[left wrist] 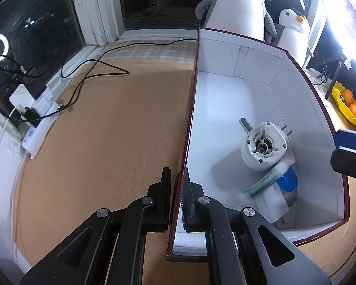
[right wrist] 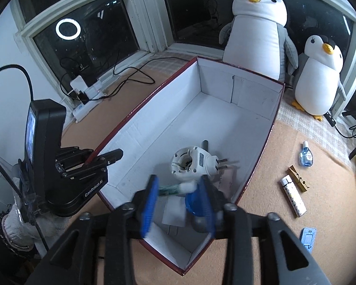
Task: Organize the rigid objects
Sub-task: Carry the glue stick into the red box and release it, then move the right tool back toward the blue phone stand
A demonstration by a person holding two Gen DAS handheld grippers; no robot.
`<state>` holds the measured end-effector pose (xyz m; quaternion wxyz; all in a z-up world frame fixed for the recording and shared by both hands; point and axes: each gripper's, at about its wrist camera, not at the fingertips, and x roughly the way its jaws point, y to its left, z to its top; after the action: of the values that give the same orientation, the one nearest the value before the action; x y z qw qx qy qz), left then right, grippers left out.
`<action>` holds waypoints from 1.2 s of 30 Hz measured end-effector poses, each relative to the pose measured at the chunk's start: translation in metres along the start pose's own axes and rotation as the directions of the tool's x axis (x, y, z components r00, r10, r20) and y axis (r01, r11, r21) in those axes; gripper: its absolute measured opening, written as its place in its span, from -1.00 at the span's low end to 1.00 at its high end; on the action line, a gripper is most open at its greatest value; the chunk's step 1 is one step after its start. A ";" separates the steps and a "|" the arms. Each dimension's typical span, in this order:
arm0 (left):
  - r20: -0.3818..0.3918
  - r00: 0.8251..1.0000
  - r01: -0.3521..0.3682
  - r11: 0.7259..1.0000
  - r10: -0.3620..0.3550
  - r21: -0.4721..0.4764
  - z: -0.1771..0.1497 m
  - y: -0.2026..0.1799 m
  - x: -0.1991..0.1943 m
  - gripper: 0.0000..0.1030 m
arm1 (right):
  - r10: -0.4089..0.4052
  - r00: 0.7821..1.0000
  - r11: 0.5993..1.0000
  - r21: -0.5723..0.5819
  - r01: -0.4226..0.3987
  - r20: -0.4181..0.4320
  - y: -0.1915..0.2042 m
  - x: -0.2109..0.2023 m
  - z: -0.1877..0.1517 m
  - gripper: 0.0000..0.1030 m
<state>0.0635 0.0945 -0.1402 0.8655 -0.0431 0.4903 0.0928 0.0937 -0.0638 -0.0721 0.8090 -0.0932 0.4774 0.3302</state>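
— Where do the two tools stand?

— The left tool [left wrist: 178,190] is clamped shut on the near left wall of the white box [left wrist: 225,99]; its jaws pinch the red-edged rim. It looks to be steadying the box.

— And the right one?

— The right tool [right wrist: 178,197] hangs over the near end of the box, jaws parted. A blurred green-and-white item [right wrist: 178,187] sits between the blue pads [right wrist: 150,201], but I cannot see them pressing on it; I judge it is being let go into the box.

— What else is in there?

— Just ahead of the right tool, a white plug adapter [right wrist: 192,161], prongs pointing right. Under the tool, a blue cap [right wrist: 192,201].

— What is left outside?

— On the desk [right wrist: 296,249], right of the right tool: a white lighter [right wrist: 294,196], long axis running away from the tool, a wooden clothespin [right wrist: 297,178] beside it, a small blue bottle [right wrist: 305,158] beyond, a blue piece [right wrist: 308,238] nearest. The right tool is plainly closer to all.
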 end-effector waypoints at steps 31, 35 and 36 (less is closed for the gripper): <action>-0.025 0.999 0.022 0.996 -0.020 0.087 0.001 -0.005 0.000 -0.69 | -0.235 0.972 0.883 0.425 0.202 0.027 -0.156 -0.077 -0.083 0.28; -0.027 0.999 0.023 0.996 -0.021 0.092 0.001 -0.006 0.000 -0.69 | -0.259 0.966 0.859 0.451 0.240 -0.020 -0.173 -0.075 -0.101 0.29; -0.027 0.999 0.023 0.995 -0.021 0.093 0.001 -0.006 0.000 -0.69 | -0.262 0.964 0.856 0.453 0.248 -0.033 -0.175 -0.073 -0.105 0.29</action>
<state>0.0653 0.0887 -0.1396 0.8610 -0.0094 0.5050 0.0597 0.1046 -0.2793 -0.0949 0.8519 0.0406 0.5123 0.1010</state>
